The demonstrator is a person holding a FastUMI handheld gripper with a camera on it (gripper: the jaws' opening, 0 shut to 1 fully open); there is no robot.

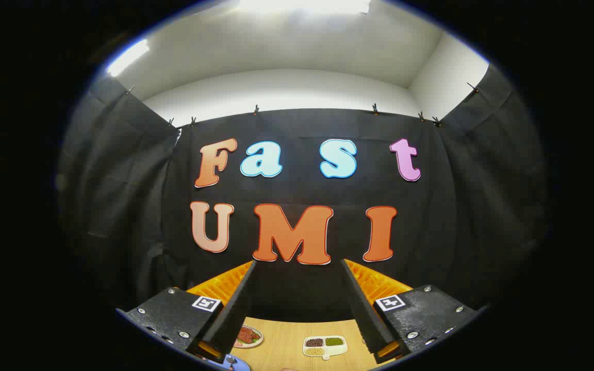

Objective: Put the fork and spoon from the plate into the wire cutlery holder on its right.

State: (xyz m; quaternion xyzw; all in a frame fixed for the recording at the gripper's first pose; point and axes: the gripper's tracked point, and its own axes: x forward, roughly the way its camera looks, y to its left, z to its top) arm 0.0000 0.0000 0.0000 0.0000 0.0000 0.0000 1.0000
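Note:
My gripper [299, 263] is held high and tilted up toward the booth's back wall, open, with nothing between its fingers. Far below, under the left finger [235, 304], a sliver of a blue plate [239, 365] shows on the wooden table [281, 345]. A small metal utensil end [231, 359] lies on it; I cannot tell whether it is the fork or the spoon. The rest of the plate is hidden by the gripper body.
On the table beyond the blue plate sits a small round plate of red and green food [248, 336]. To its right stands a white divided dish [325, 346] with brown, green and yellow grains. Black cloth walls close the booth behind and at the sides.

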